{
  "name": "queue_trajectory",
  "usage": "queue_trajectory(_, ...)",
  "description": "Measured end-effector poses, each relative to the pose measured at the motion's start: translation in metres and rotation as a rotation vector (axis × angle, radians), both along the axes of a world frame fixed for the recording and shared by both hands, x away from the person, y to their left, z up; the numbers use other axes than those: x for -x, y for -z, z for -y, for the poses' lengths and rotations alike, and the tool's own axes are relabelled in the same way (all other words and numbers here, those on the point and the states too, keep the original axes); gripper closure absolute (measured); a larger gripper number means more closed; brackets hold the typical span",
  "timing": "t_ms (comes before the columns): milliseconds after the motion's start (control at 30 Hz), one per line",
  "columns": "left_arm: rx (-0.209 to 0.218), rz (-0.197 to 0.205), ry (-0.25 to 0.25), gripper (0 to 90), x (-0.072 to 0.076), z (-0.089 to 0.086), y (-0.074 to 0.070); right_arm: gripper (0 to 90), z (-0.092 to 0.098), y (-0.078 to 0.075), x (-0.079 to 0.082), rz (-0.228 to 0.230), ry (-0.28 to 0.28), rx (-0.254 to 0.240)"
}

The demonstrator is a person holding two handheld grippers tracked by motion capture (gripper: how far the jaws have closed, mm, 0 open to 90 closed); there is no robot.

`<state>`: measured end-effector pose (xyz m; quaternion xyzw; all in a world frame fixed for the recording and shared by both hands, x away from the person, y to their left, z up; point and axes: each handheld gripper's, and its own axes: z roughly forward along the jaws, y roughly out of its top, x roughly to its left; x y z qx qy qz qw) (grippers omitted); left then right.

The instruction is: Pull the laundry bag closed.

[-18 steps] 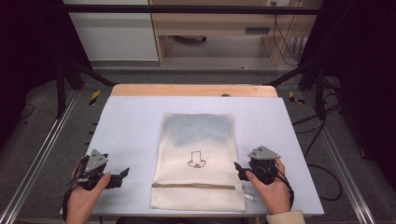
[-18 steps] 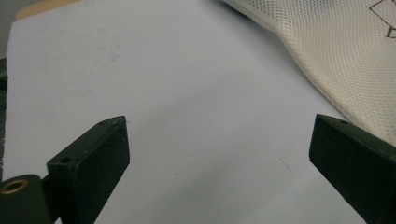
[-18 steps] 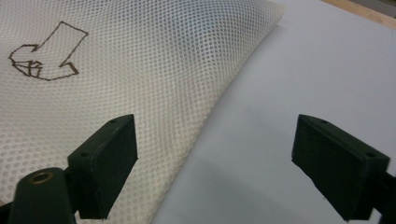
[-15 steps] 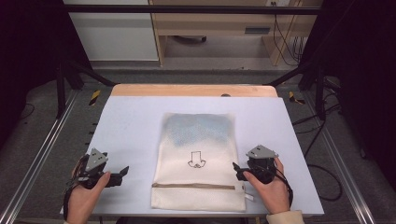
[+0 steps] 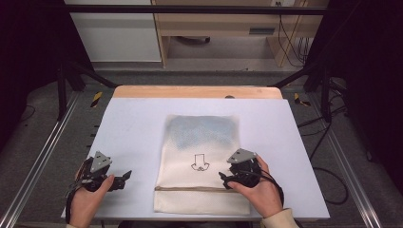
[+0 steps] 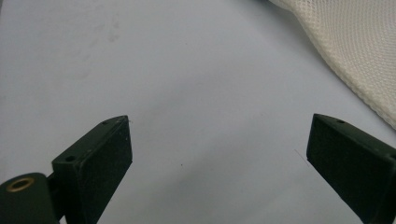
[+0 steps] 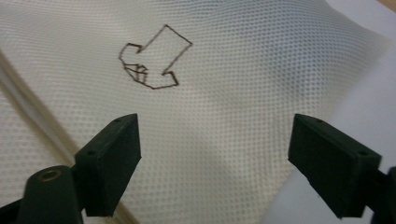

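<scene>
Table (image 5: 133,128) holds one mesh bag (image 5: 202,161); left hand-held gripper (image 5: 124,176) and right hand-held gripper (image 5: 224,179) both gape wide.

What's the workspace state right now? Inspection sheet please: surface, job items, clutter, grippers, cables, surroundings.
Surface: pale table, wooden strip along the far edge.
Job's things: cream mesh bag lying flat mid-table, arrow drawing on it.
Clutter: nothing seen.
Grippers: left gripper open over bare table beside the bag; right gripper open at the bag's right edge.
Cables: one trails from each gripper; more on the floor at right.
Surroundings: metal frame rails, wooden furniture behind.
</scene>
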<state>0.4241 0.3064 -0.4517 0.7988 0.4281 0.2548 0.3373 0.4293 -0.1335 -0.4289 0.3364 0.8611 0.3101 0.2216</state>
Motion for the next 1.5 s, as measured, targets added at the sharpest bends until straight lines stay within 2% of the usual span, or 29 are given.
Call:
queue_trajectory(200, 0.003, -0.005, 0.010, 7.3, 0.000, 0.002, 0.000, 26.4, -0.027, -0.011, 0.001, -0.053, -0.086, 0.048)
queue_trajectory(400, 0.011, 0.003, 0.013, 7.3, 0.000, 0.001, 0.000, 28.4, -0.052, -0.017, -0.005, -0.090, -0.167, 0.066)
queue_trajectory(600, 0.009, 0.000, 0.016, 7.3, -0.003, 0.004, 0.001, 30.0, -0.068, -0.019, -0.011, -0.104, -0.189, 0.079)
queue_trajectory(767, -0.007, -0.022, 0.009, 7.3, -0.004, 0.002, 0.002, 36.8, -0.082, -0.021, -0.015, -0.125, -0.244, 0.080)
queue_trajectory(833, 0.001, -0.027, 0.002, 7.3, -0.005, 0.000, 0.002, 37.9, -0.089, -0.022, -0.017, -0.139, -0.268, 0.080)
queue_trajectory(967, 0.005, -0.025, -0.009, 7.3, -0.004, -0.002, 0.001, 44.3, -0.103, -0.024, -0.020, -0.140, -0.309, 0.097)
queue_trajectory(1133, -0.023, -0.021, -0.009, 7.3, -0.005, -0.003, 0.002, 49.3, -0.118, -0.023, -0.020, -0.134, -0.339, 0.112)
queue_trajectory(1200, -0.020, -0.018, -0.005, 7.2, -0.006, -0.003, 0.002, 54.7, -0.128, -0.022, -0.016, -0.134, -0.367, 0.137)
queue_trajectory(1300, -0.032, -0.028, 0.001, 7.1, -0.006, -0.004, 0.002, 57.6, -0.133, -0.022, -0.013, -0.138, -0.382, 0.141)
queue_trajectory(1333, -0.026, -0.039, 0.009, 7.1, -0.005, -0.005, 0.002, 60.4, -0.139, -0.023, -0.011, -0.133, -0.391, 0.141)
queue_trajectory(1500, -0.018, -0.040, 0.011, 7.3, -0.004, -0.006, -0.001, 66.2, -0.152, -0.027, -0.006, -0.142, -0.430, 0.140)
